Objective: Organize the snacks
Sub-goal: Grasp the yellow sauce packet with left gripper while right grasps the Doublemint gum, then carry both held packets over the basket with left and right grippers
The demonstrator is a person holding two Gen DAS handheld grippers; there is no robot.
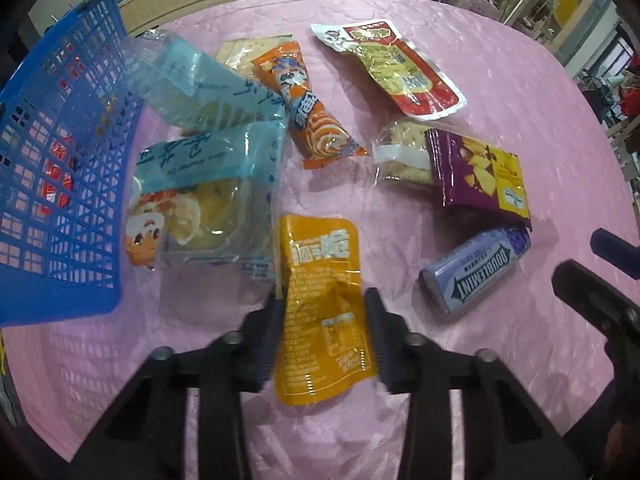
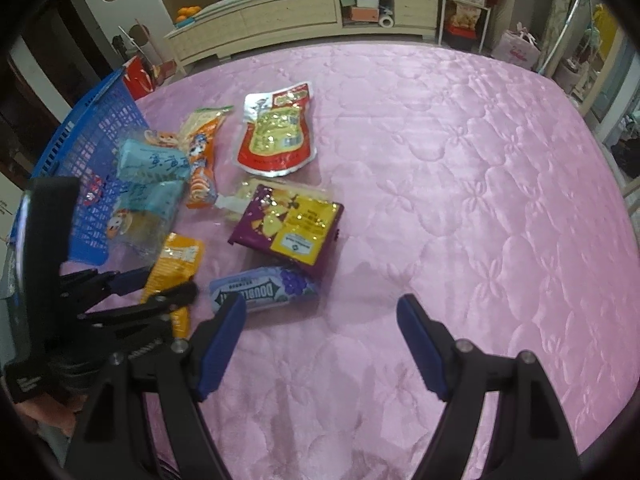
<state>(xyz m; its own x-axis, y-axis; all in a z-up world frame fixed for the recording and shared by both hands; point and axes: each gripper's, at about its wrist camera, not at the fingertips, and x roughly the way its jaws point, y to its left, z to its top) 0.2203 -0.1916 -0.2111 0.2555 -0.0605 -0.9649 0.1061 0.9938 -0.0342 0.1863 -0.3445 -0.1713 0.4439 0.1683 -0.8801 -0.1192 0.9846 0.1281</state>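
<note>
Two grippers were in play: the left gripper (image 1: pixel 324 312) straddled the yellow snack packet (image 1: pixel 320 304) on the pink quilt (image 1: pixel 500 80), its jaws narrow with the near finger seeming to touch the packet's edge, while the right gripper (image 2: pixel 322 322) hung wide and held nothing. Only the right wrist view showed the Doublemint pack (image 2: pixel 264 286) just beyond that gripper's left finger, and only the left wrist view showed a red packet (image 1: pixel 56 184) inside the blue basket (image 1: pixel 76 80).
</note>
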